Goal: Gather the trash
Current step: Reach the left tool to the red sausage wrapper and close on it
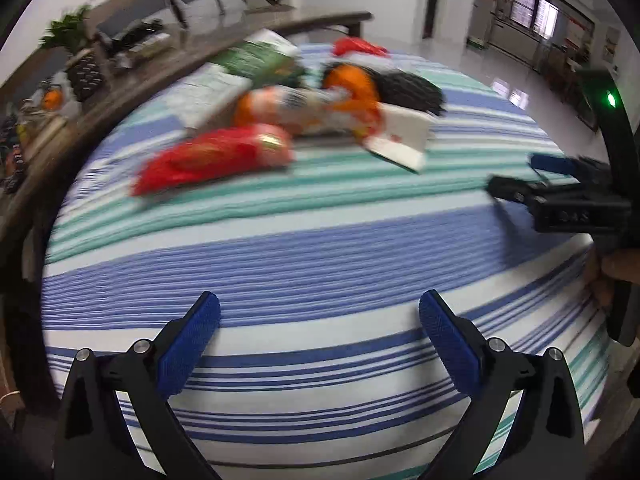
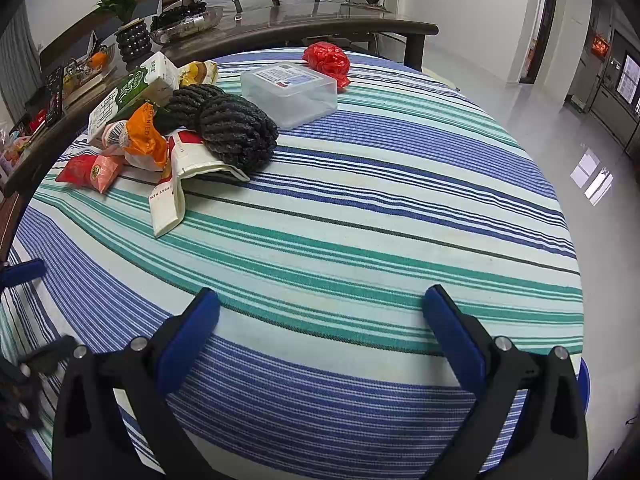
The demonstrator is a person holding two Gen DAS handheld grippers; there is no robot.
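Note:
A heap of trash lies at the far left of the round striped table (image 2: 360, 232): a red snack packet (image 2: 90, 171), an orange wrapper (image 2: 146, 140), a green-and-white carton (image 2: 128, 94), a white paper packet (image 2: 176, 184) and a black knitted bundle (image 2: 228, 128). A clear plastic box (image 2: 290, 92) and a crumpled red bag (image 2: 328, 62) sit behind. In the blurred left wrist view the red snack packet (image 1: 216, 156) leads the heap. My left gripper (image 1: 320, 316) and right gripper (image 2: 322, 312) both stand open over the near cloth, empty. The right gripper (image 1: 516, 178) also shows at the left view's right edge.
A long dark table (image 2: 280, 26) runs behind the round one, carrying a potted plant (image 2: 128, 28), a glass bowl and small clutter. A sofa with grey cushions stands at the back. Shiny floor (image 2: 560, 120) lies to the right. A hand (image 1: 616, 268) holds the right gripper's handle.

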